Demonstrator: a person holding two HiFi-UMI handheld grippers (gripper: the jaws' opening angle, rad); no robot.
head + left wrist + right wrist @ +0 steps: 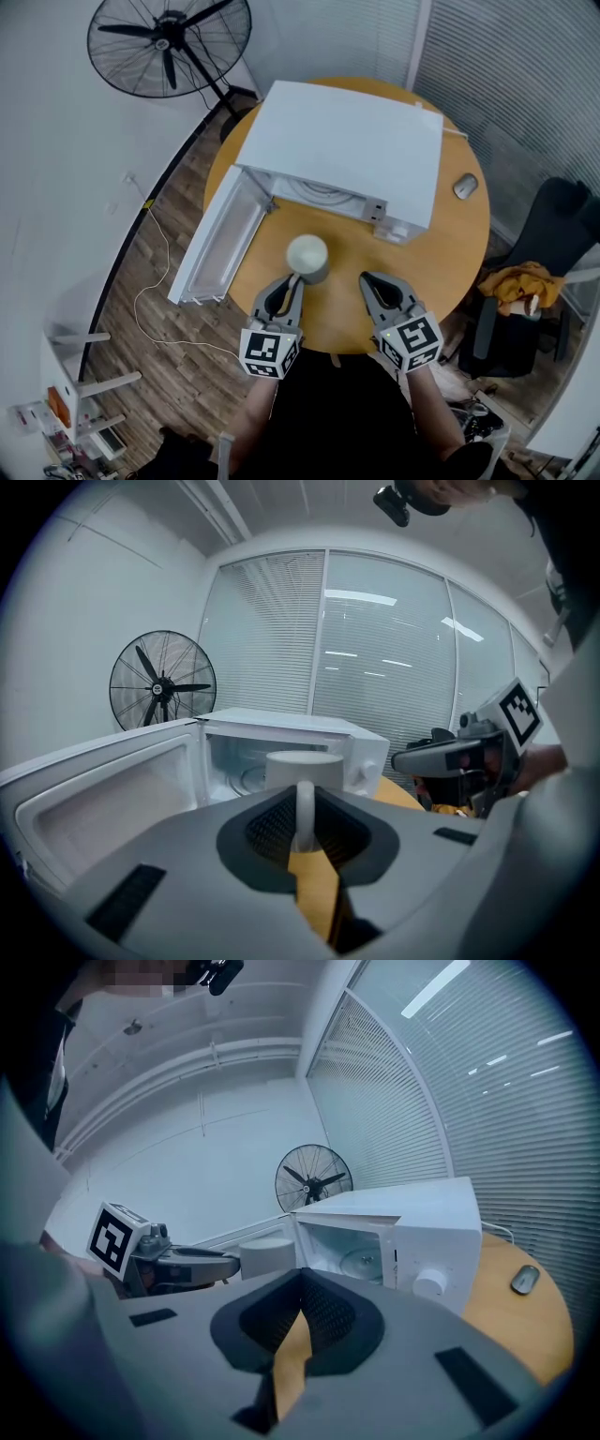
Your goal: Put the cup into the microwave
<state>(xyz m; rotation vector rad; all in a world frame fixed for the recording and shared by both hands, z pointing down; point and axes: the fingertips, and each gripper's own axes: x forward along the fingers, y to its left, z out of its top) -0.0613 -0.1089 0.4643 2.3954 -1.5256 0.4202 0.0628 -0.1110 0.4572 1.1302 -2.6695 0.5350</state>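
Left claw [302, 825] pinches the cup [302, 767] by its handle; right claw [298, 1286] sits closed, empty.

**A:** What do we record for the cup [307, 255] and the microwave [347, 150]?
**B:** Both smooth. We rate the cup matt, the microwave casing white with a slight sheen.
**A:** And the table [450, 244]?
**B:** Smooth wood-look top, low gloss. We note matt grey plastic and ribbed black lining on the left gripper [296, 278].

Head view overhead; gripper views level, share microwave [441, 1227]
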